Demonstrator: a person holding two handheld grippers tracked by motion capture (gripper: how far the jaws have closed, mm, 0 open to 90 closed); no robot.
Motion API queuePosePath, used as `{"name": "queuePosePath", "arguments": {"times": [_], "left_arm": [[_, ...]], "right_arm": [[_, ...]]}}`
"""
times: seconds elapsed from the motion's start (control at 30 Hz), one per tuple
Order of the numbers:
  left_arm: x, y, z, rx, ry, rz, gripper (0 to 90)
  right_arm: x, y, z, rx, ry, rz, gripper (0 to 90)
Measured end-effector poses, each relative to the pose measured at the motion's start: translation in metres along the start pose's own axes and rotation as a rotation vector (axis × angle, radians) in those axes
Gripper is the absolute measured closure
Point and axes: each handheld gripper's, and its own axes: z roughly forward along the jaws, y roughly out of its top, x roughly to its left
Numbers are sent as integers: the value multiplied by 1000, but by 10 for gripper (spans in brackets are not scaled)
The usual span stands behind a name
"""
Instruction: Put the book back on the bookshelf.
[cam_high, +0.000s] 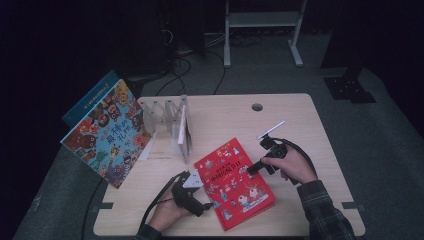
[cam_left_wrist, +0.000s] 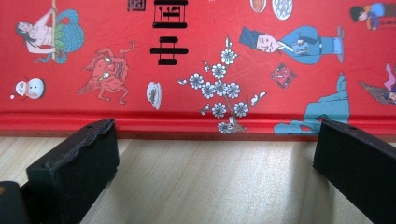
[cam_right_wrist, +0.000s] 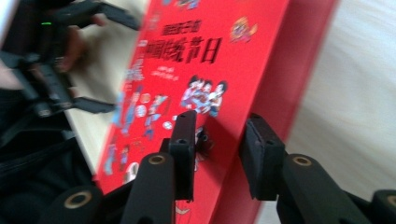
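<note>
Here the right gripper clamps the red book at its raised edge; the left gripper rests level, jaws apart, on the pale wooden tabletop in a dark room.

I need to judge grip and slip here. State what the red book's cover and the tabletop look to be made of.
Red book: probably a printed paper-over-board hardcover with a fairly smooth, slightly glossy finish; the left gripper view shows a thick, stiff edge and a soft sheen on the red cover. Table: pale wood or wood-look laminate, matte; fine straight grain lines show, though solid wood or veneer cannot be told.
</note>
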Motion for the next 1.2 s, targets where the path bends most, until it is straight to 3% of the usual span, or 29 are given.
{"name": "queuePosePath", "arguments": {"times": [0.23, 0.33, 0.53, 0.67, 0.93, 1.1, 1.2], "left_arm": [[0, 0, 0, -6, -1, -4, 0], [0, 0, 1, -8, 0, -4, 0], [0, 0, 0, -5, -2, -6, 0], [0, 0, 0, -4, -1, -6, 0], [0, 0, 0, -2, -1, -7, 0], [0, 0, 0, -1, -1, -6, 0], [0, 0, 0, -3, 0, -8, 0]], "right_arm": [[20, 8, -5, 9, 26, -15, 685], [30, 14, -3, 36, 38, -32, 682], [39, 25, 3, 70, 60, -28, 713], [40, 32, 9, 106, 60, -9, 724], [37, 46, 0, 99, 54, 23, 753], [36, 50, -1, 105, 120, 44, 819], [39, 51, -1, 108, 132, 44, 831]]}}
